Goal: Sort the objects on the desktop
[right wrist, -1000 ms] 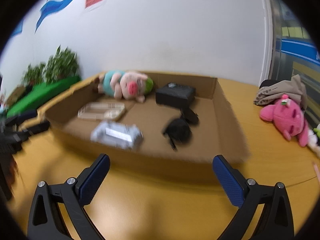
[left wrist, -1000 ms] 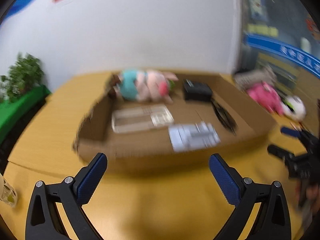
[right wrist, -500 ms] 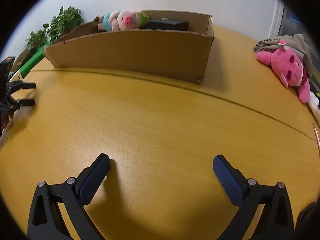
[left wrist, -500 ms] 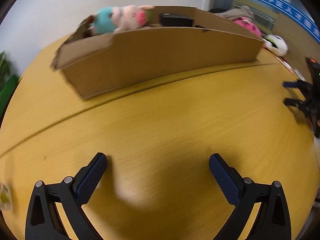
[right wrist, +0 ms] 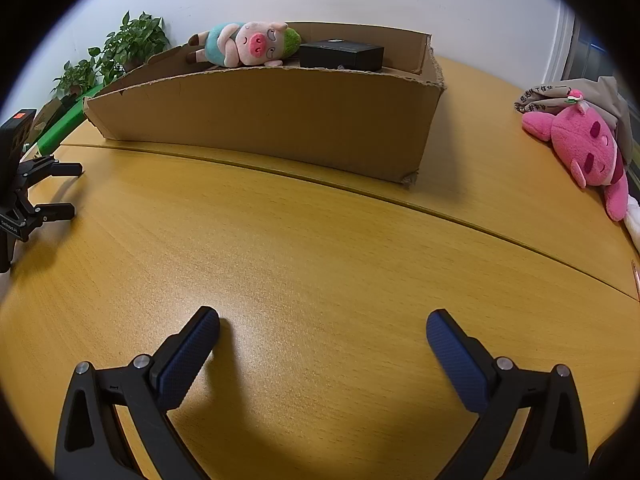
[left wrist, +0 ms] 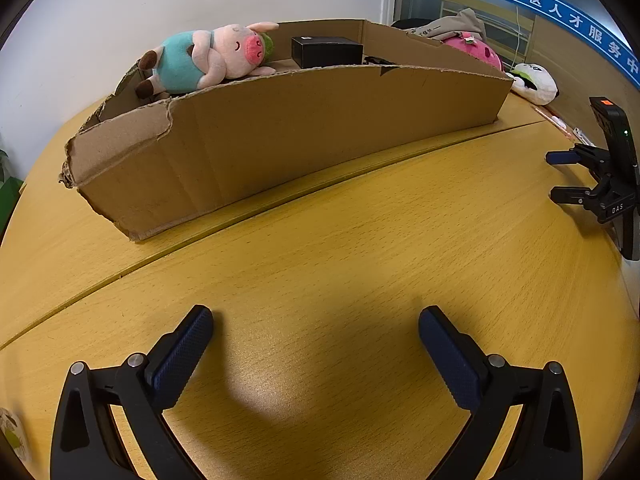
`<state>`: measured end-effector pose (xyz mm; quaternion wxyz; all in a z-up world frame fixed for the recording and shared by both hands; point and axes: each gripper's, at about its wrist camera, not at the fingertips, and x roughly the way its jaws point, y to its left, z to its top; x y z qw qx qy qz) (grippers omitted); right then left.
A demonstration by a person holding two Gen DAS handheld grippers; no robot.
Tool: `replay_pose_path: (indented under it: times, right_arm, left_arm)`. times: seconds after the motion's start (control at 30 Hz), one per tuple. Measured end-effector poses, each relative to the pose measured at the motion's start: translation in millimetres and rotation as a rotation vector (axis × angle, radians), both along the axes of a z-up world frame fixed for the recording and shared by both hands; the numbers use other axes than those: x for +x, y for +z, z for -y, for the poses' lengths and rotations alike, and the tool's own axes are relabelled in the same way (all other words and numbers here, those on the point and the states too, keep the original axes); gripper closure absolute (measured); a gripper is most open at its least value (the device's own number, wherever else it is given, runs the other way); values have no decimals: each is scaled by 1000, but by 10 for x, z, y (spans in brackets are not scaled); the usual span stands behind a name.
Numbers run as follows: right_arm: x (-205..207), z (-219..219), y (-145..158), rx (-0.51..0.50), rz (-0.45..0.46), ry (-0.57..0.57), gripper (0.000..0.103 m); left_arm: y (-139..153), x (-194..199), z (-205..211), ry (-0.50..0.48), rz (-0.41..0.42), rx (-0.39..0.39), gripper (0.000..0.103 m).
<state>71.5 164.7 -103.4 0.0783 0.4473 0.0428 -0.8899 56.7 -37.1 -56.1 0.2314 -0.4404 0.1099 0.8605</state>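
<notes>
Since a second ago both grippers have dropped from looking down into the cardboard box (left wrist: 280, 140) to sitting low over the wooden table (left wrist: 340, 260), so the box's near wall now hides most of its contents. The left gripper (left wrist: 316, 344) and the right gripper (right wrist: 323, 346) are both spread wide and hold nothing.

Inside the box, at its far side, lie a plush pig in a teal shirt (right wrist: 244, 44) and, just beside it, a black box (right wrist: 342, 54); whatever else is in there cannot be made out from this height. Well to the right of the box, outside it, a pink plush toy (right wrist: 580, 148) lies against a beige cloth (right wrist: 600, 96), with what looks like a white panda plush (left wrist: 534, 82) close by (half cut off in the right view).

The risk from here is mostly blindness: reaching over the tall, torn near wall could snag a finger on the cardboard and drag the light box along the table.
</notes>
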Motion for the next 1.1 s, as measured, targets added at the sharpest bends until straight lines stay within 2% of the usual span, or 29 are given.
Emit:
replay_pose_path:
  times: [1.1]
  right_arm:
    - [11, 0, -2, 0, 3, 2, 0]
  left_arm:
    - [-8, 11, -20, -12, -2, 2, 0]
